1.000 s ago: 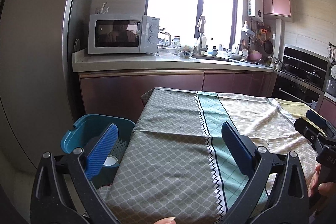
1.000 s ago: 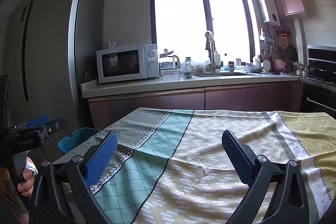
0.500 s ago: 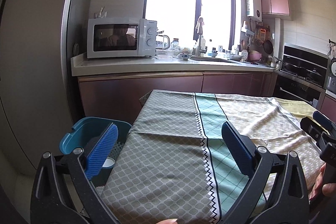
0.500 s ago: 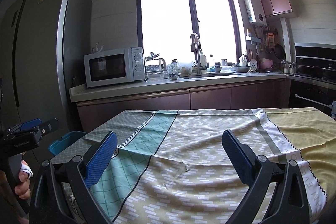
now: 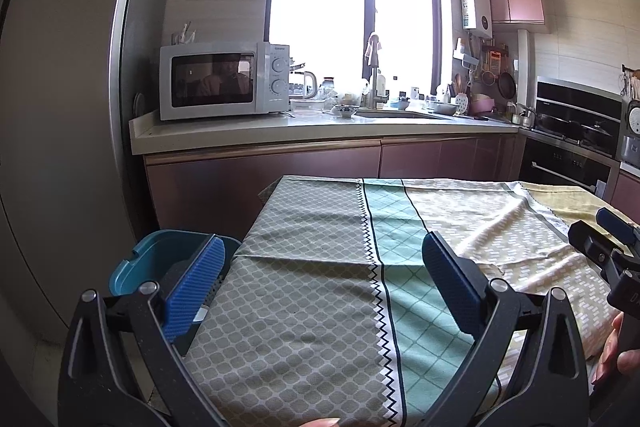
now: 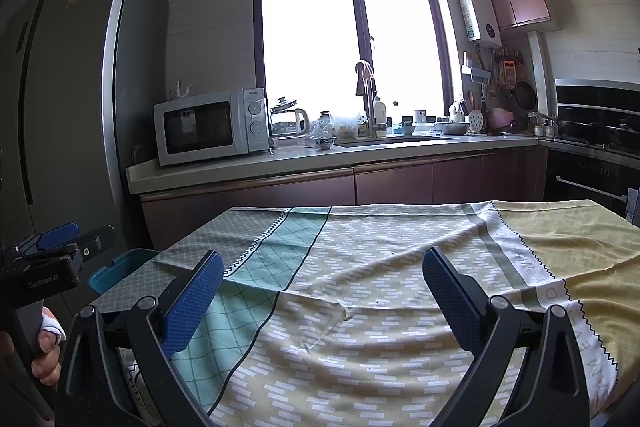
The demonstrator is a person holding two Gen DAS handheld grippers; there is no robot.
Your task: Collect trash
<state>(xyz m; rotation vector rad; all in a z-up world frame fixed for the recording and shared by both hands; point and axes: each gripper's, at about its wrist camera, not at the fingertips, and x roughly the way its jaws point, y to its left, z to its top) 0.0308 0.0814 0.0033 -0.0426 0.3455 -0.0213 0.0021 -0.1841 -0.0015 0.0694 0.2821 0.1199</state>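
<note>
A teal trash bin [image 5: 160,259] stands on the floor at the table's left edge; its rim also shows in the right wrist view [image 6: 120,267]. My left gripper [image 5: 320,279] is open and empty above the near left part of the patterned tablecloth [image 5: 320,307]. My right gripper [image 6: 320,291] is open and empty above the cloth's middle [image 6: 380,327]. Each gripper shows at the edge of the other's view, the right one [image 5: 608,247] and the left one [image 6: 52,259]. No loose trash shows on the cloth.
A kitchen counter [image 5: 320,131] with a white microwave [image 5: 224,79] and sink runs behind the table. A tall fridge [image 6: 80,107] stands at the left. An oven [image 5: 568,163] is at the right.
Both grippers have risen and tilted up slightly, so the table sits lower in both views. Both stay open and empty.
</note>
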